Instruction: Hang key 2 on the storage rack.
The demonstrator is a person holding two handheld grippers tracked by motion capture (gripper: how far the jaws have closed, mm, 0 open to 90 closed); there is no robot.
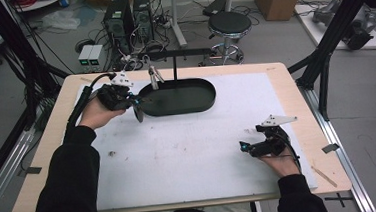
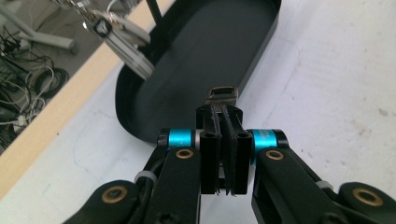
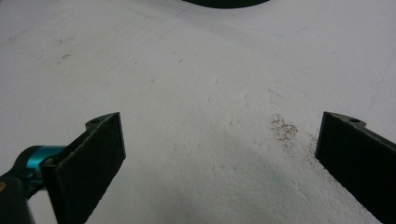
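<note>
A black oval tray (image 1: 188, 97) lies at the back of the white mat, with a thin black T-shaped stand (image 1: 174, 62) rising from it. A bunch of grey and metal key-like pieces (image 1: 154, 77) hangs from the stand's left arm; the bunch (image 2: 125, 46) shows close up in the left gripper view. My left gripper (image 1: 137, 109) is at the tray's left end, shut on a small metal clasp (image 2: 223, 94) whose rectangular loop sticks out past the tips over the tray (image 2: 210, 51). My right gripper (image 1: 242, 146) rests low at the mat's right front, open (image 3: 224, 140) with only bare mat between its pads.
The white foam mat (image 1: 179, 151) covers most of the wooden table (image 1: 53, 145). A small dark speck (image 1: 112, 153) lies at front left, and brown crumbs (image 3: 282, 128) mark the mat near my right gripper. Black frame posts (image 1: 323, 61) stand beyond the right edge.
</note>
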